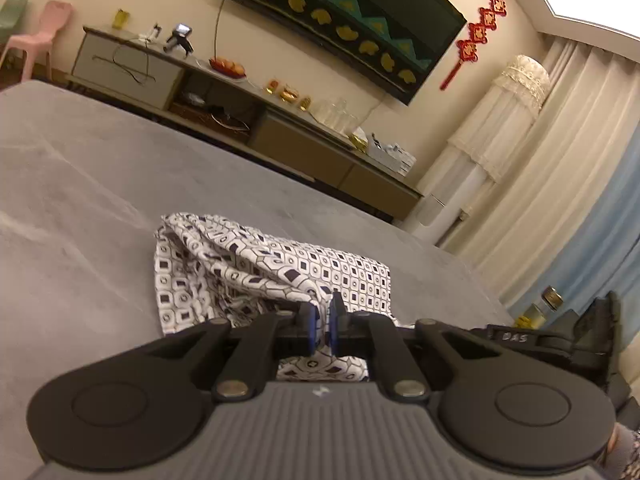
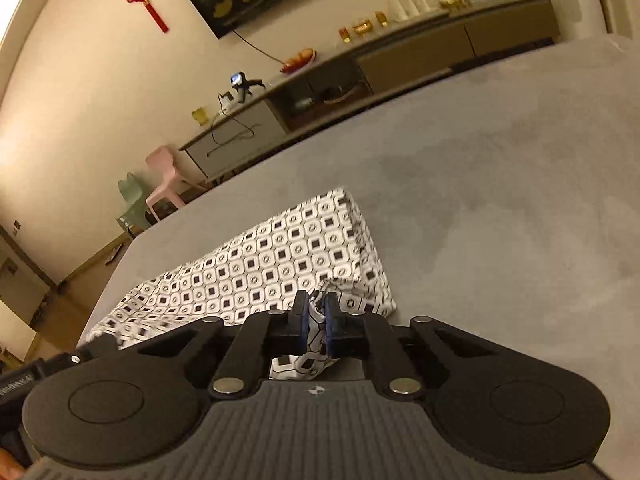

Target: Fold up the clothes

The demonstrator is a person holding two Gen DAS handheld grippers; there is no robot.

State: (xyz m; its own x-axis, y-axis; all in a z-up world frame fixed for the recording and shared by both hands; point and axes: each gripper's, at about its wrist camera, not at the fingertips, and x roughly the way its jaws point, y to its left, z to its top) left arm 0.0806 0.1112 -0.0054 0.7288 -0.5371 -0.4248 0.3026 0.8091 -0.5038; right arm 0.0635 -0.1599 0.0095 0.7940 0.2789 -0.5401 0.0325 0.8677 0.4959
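Note:
A white garment with a black square print (image 1: 276, 276) lies partly folded on the grey bed cover (image 1: 80, 208). In the left wrist view my left gripper (image 1: 323, 322) is shut on a pinch of its near edge, which bunches up between the blue pads. In the right wrist view the same printed garment (image 2: 280, 256) stretches away to the left, and my right gripper (image 2: 316, 320) is shut on a raised fold at its near right corner. The right gripper's body (image 1: 560, 340) shows at the right edge of the left wrist view.
A long low cabinet (image 1: 248, 120) with small items runs along the far wall under a dark wall hanging (image 1: 340, 12). Pink and green chairs (image 2: 160, 188) stand beyond the bed's left edge. Curtains (image 1: 560, 160) hang on the right. Bare grey cover (image 2: 500, 200) spreads right of the garment.

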